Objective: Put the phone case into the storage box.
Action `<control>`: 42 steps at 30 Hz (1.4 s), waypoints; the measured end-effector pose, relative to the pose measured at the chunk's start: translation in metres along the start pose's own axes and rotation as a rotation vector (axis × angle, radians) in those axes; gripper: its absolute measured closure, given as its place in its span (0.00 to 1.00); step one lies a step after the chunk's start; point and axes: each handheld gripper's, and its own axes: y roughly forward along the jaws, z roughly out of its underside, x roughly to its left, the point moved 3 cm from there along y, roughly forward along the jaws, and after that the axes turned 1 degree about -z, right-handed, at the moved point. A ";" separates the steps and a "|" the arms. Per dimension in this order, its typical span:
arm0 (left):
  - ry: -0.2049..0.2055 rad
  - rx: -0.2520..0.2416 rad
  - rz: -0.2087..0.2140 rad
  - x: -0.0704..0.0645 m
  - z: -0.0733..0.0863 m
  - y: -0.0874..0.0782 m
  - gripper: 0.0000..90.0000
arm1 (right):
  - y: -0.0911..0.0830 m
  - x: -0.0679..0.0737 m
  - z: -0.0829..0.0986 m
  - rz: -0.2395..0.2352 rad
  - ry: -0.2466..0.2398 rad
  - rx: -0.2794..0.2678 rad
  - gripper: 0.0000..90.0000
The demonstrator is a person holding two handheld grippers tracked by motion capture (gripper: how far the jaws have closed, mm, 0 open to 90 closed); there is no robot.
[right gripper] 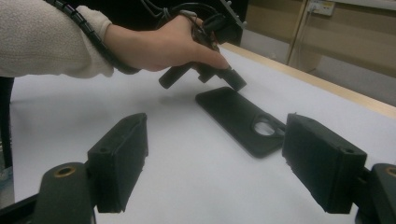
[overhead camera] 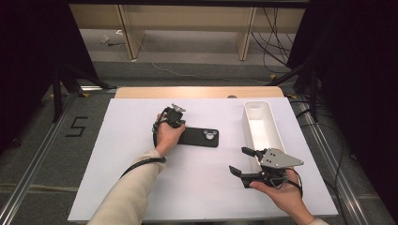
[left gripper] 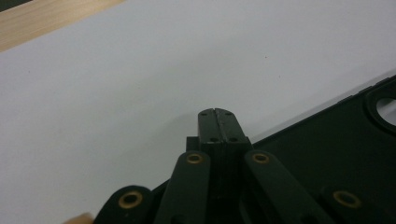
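Note:
A black phone case (overhead camera: 202, 137) lies flat on the white table top (overhead camera: 141, 183), camera hole to the right. My left gripper (overhead camera: 177, 123) is shut with nothing between its jaws, its tip (left gripper: 217, 122) just above the table at the case's left edge (left gripper: 327, 158). The right gripper view shows that shut left gripper (right gripper: 236, 80) angled down at the case's far end (right gripper: 238, 116). My right gripper (overhead camera: 241, 161) is held open near the front right, its wide-apart pads (right gripper: 119, 158) framing the case from a distance.
A long white bin (overhead camera: 261, 126) stands lengthwise at the right of the table, just beyond the right gripper. The table's wooden back edge (overhead camera: 197, 92) shows behind the white sheet. Cables trail on the floor beyond.

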 end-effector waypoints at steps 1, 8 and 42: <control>0.005 0.002 -0.001 0.000 0.000 0.000 1.00 | 0.000 0.000 0.000 0.000 0.000 0.001 0.26; 0.041 0.034 -0.001 -0.002 0.003 -0.007 1.00 | 0.000 0.000 0.000 -0.002 0.001 0.001 0.26; 0.104 0.084 0.053 -0.021 0.045 -0.048 1.00 | 0.001 0.000 0.001 0.007 0.002 0.006 0.26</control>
